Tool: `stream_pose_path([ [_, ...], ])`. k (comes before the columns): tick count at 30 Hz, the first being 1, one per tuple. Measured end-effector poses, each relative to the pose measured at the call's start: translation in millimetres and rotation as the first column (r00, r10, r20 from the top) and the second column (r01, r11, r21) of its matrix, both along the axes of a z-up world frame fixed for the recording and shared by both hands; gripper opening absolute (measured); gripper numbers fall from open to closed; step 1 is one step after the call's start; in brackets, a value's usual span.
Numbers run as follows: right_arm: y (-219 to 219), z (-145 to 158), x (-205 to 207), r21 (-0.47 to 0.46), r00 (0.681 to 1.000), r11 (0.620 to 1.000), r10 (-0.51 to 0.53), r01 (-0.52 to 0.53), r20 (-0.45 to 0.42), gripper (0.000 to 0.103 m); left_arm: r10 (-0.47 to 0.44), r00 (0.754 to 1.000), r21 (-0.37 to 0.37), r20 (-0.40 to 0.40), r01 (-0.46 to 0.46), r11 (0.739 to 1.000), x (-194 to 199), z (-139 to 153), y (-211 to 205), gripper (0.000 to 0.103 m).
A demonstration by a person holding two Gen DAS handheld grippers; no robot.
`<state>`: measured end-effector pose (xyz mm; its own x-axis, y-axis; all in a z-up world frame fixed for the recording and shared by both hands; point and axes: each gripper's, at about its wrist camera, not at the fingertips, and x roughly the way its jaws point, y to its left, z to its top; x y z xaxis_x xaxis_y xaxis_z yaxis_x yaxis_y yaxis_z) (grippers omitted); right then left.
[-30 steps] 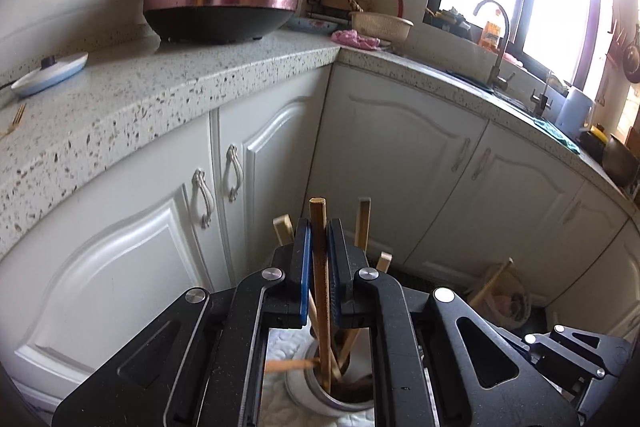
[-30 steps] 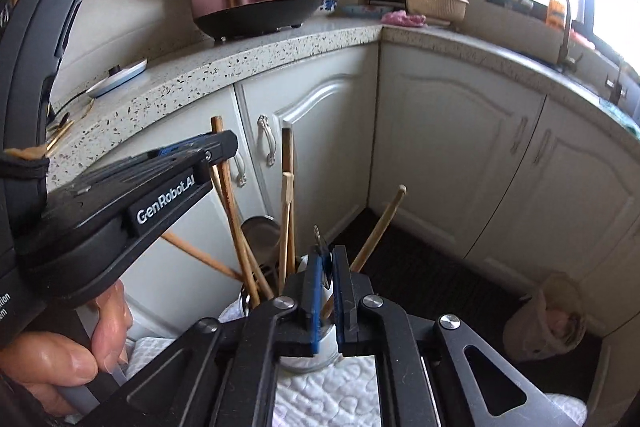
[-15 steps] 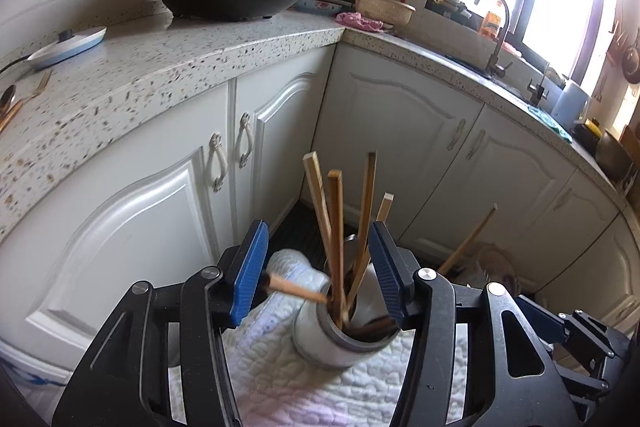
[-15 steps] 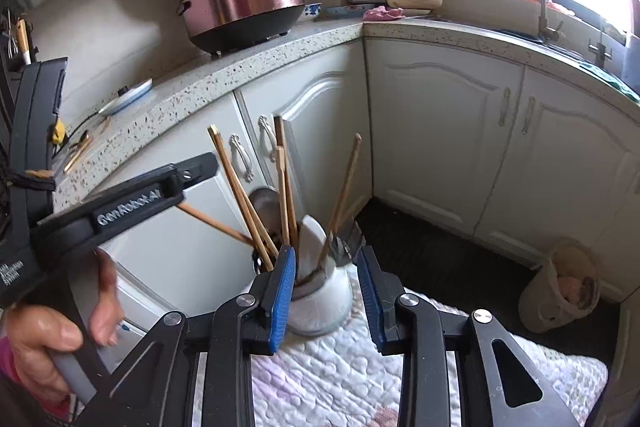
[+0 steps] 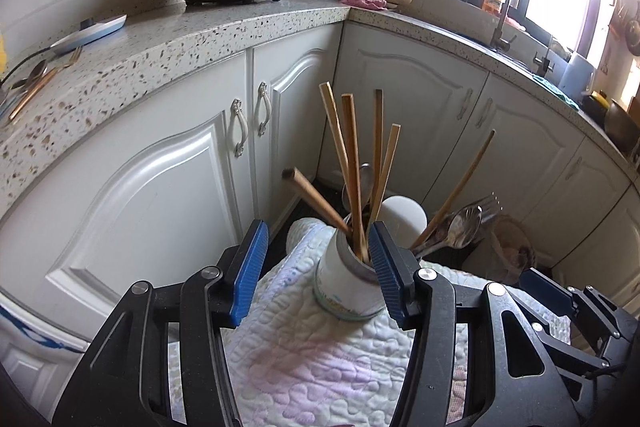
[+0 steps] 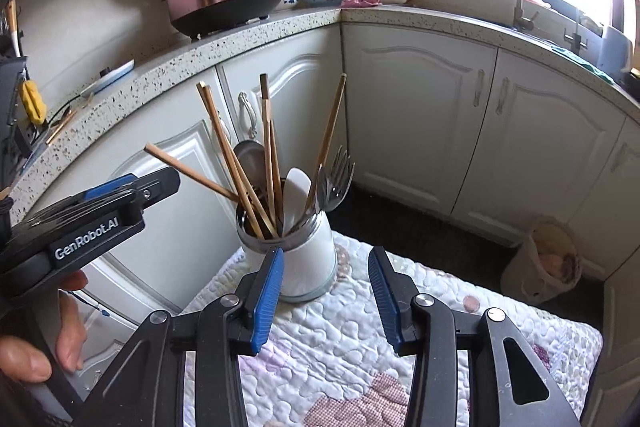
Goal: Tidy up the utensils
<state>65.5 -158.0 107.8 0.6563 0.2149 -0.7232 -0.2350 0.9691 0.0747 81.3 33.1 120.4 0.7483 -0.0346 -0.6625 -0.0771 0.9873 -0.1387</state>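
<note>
- Right gripper (image 6: 326, 297): jaws parting, nothing between the pads; holder just ahead, off toward its left pad.
- Left gripper (image 5: 314, 273): jaws set fairly wide, empty, framing the holder's left side without touching it.
- Holder (image 6: 308, 267): white cup upright on a quilted mat (image 6: 360, 347), straight in front of both grippers, below them.
- Chopsticks (image 6: 232, 151): long axes near upright, fanned out of the cup, tips up; one splayed low toward the left gripper's side.
- Spoons and forks (image 6: 338, 175) in the same cup, on the right gripper's side.
- Judged: nothing left to carry; retreat likely calls for backing straight off, clear of the leaning sticks.
- Farther back, more cutlery (image 5: 36, 83) on the worktop (image 5: 160, 39), nearer the left gripper's side.
</note>
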Motion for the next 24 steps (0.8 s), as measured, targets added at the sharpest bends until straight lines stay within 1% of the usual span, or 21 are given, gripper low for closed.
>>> stream_pose_path([
  [7,4,-1,-5,-0.009,1.0,1.0,-0.017,0.017,0.001,0.042,0.008,1.0,-0.002,-0.021,-0.008,1.0,-12,-5,1,0.052],
  [15,2,-1,-10,-0.007,1.0,1.0,-0.028,0.028,-0.005,0.049,0.001,1.0,0.015,-0.022,0.0,1.0,-22,-8,-4,0.052],
  [24,1,1,-11,-0.004,1.0,1.0,-0.03,0.03,-0.002,0.051,-0.002,1.0,0.028,-0.025,0.003,1.0,-25,-9,-7,0.052],
])
